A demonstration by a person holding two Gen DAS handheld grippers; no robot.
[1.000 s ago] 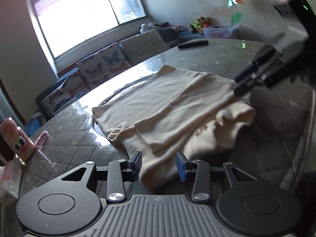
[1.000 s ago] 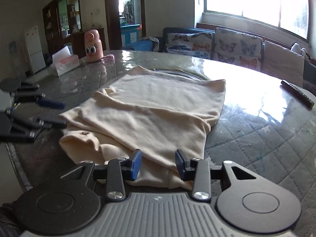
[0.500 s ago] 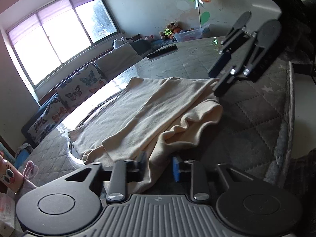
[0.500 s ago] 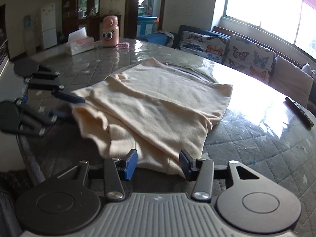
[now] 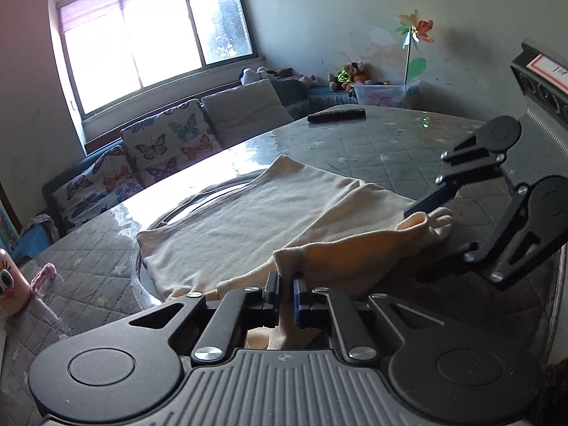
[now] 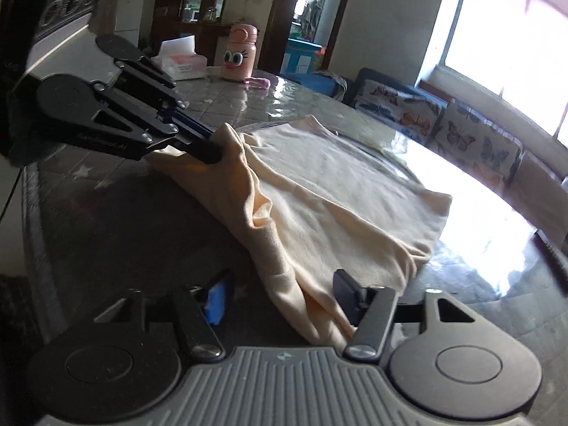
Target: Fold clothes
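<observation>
While left gripper [image 5: 286, 293] pinches cream garment [image 5: 248, 227] at the desk [image 5: 372, 142] edge:
right gripper [image 6: 280, 296] jaws wide, straddling the hem.

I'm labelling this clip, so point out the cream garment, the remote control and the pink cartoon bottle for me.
cream garment [image 5: 248, 227]: left wrist view, flat middle of the cloth.
remote control [image 5: 336, 115]: left wrist view, middle of its black body.
pink cartoon bottle [image 6: 238, 57]: right wrist view, its face with the eyes.

Only a blurred, unreadable imprint on the left gripper [image 6: 213, 149].
</observation>
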